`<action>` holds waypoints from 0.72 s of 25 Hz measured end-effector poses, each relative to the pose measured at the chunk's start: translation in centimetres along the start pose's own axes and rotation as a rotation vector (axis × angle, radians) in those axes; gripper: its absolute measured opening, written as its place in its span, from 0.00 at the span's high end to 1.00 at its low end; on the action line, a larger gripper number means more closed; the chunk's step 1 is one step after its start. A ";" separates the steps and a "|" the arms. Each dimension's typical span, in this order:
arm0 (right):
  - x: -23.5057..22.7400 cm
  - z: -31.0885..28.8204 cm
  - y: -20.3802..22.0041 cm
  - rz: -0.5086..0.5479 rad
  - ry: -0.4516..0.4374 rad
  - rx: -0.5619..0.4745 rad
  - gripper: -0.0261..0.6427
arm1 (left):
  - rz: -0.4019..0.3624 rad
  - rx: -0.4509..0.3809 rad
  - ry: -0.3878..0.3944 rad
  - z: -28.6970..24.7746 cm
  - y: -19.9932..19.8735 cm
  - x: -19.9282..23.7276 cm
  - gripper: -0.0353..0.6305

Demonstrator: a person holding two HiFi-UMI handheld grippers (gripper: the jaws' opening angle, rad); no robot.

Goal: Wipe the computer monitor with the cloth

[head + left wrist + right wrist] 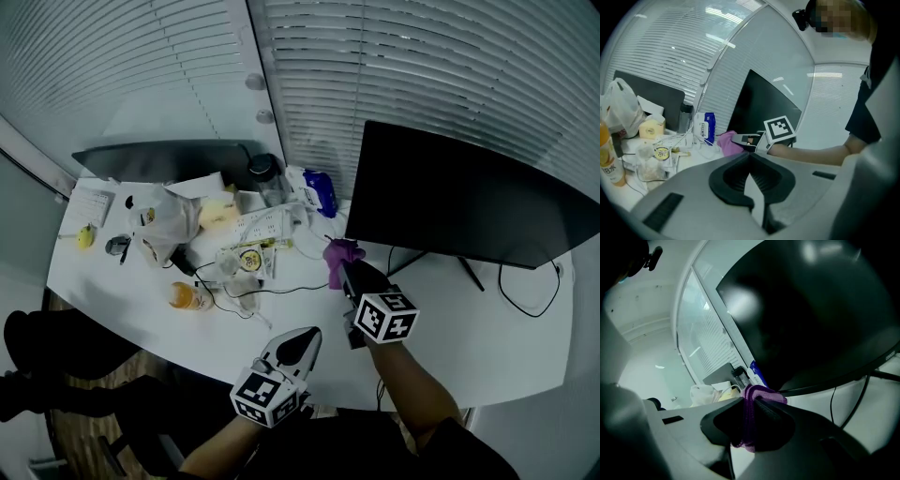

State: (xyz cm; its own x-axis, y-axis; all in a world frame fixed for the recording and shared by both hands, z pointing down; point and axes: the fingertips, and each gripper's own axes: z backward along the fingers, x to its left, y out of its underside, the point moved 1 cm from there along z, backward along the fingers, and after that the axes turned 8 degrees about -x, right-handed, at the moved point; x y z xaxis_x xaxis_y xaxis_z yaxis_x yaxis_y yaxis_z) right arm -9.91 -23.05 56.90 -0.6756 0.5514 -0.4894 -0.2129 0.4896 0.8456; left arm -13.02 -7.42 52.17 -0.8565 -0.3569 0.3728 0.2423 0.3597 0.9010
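Your right gripper (343, 269) is clamped on the purple cloth (339, 252). In the right gripper view, the cloth sits pinched between both jaw pads, with a folded bunch standing above the jaw tips and a smaller edge hanging below them.

The cloth is held above the white desk (469, 342), near the lower left corner of the computer monitor (469, 202). The monitor screen is dark and stands on thin legs at the right side of the desk. No view confirms contact between the cloth and the screen.

Your left gripper (304, 343) is held low at the near edge of the desk, well apart from the monitor. Its jaws are together at the tips, with nothing between them. The left gripper view looks towards the right gripper and the cloth.

Clutter covers the left part of the desk:
- an orange bottle (190, 297) lying on its side;
- a white plastic bag (164, 220);
- a blue-and-white pack (319, 192) just beside the monitor's left edge.

A black cable (525, 291) loops on the desk under the monitor's right end.
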 end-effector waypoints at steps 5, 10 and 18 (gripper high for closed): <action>-2.0 -1.8 0.6 -0.018 0.007 0.023 0.85 | -0.018 0.007 -0.012 -0.9 0.1 0.2 0.94; -3.1 -3.0 1.1 -0.038 0.010 0.028 0.85 | -0.022 0.018 -0.028 -1.5 0.1 0.6 0.94; -3.3 -4.4 0.6 -0.019 0.003 0.016 0.85 | -0.017 0.044 -0.035 -1.5 0.6 1.0 0.94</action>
State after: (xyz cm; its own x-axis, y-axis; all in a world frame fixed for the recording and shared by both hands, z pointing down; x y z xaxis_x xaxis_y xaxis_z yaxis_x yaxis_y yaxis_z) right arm -10.86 -27.55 59.97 -0.6734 0.5399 -0.5050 -0.2150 0.5106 0.8325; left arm -13.03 -8.78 53.43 -0.8759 -0.3332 0.3489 0.2079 0.3918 0.8962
